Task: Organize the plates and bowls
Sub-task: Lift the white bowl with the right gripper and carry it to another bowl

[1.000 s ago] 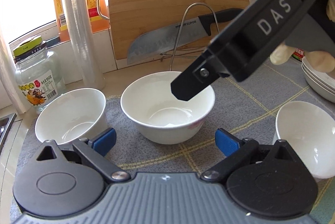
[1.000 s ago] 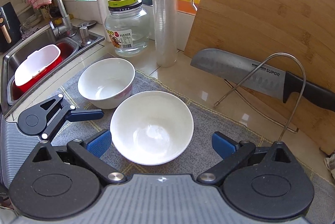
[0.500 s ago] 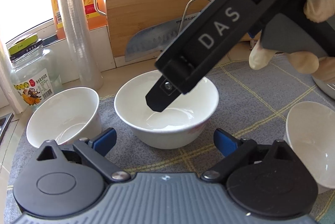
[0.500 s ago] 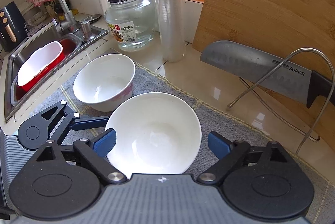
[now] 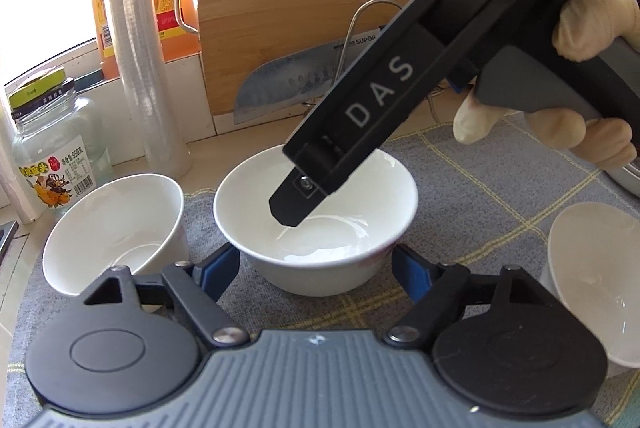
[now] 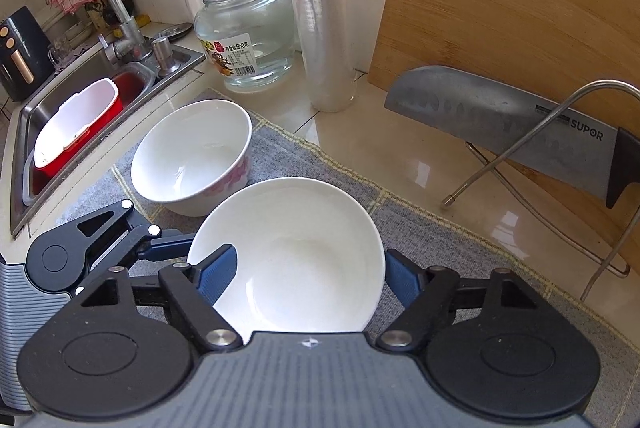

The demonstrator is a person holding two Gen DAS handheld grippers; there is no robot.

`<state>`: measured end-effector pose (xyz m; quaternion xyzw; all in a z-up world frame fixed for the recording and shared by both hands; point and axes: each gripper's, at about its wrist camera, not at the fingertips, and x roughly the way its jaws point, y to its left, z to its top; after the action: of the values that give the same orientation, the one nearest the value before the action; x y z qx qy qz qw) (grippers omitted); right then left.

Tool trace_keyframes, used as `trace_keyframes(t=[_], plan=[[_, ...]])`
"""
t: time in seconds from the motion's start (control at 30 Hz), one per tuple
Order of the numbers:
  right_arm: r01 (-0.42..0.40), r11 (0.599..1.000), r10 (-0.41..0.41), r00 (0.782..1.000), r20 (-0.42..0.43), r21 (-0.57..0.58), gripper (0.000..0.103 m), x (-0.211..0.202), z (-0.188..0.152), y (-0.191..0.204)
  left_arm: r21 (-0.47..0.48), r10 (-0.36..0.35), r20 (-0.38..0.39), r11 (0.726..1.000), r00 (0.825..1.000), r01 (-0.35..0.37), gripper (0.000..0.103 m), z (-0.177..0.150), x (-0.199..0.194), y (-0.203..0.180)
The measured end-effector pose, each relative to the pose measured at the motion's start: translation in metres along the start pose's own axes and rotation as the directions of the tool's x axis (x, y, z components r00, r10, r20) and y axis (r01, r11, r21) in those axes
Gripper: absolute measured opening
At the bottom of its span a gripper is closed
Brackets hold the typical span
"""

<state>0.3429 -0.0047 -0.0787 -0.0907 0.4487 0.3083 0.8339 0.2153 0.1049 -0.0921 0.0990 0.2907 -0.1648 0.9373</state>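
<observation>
Right wrist view: right gripper jaws are closing around the white ceramic bowl near the grey checked mat's middle, and left gripper jaws are closing on its base. Seat pads squarely before lifting.

Three glossy white ceramic bowls stand upright on a grey checked cloth mat. The middle bowl, wide and empty, sits between a deeper bowl with a pink pattern low on its outer wall just beside it on the sink side, and a third plain white bowl well apart at the right edge of the left wrist view. All three are empty.
</observation>
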Motion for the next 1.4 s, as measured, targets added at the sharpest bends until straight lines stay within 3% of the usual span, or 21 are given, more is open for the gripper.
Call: trace_keyframes(t=[0.57, 1.4], plan=[[-0.027, 0.999, 0.027, 1.000, -0.016, 0.033, 0.080, 0.005, 0.001, -0.005, 0.052, 0.026, 0.003, 0.998, 1.000, -0.026, 0.084, 0.002, -0.001, -0.004], [-0.041, 0.998, 0.042, 0.999, -0.003, 0.043, 0.081, -0.009, 0.001, 0.002, 0.040, 0.012, -0.008, 0.999, 1.000, -0.012, 0.084, 0.007, -0.015, -0.005]])
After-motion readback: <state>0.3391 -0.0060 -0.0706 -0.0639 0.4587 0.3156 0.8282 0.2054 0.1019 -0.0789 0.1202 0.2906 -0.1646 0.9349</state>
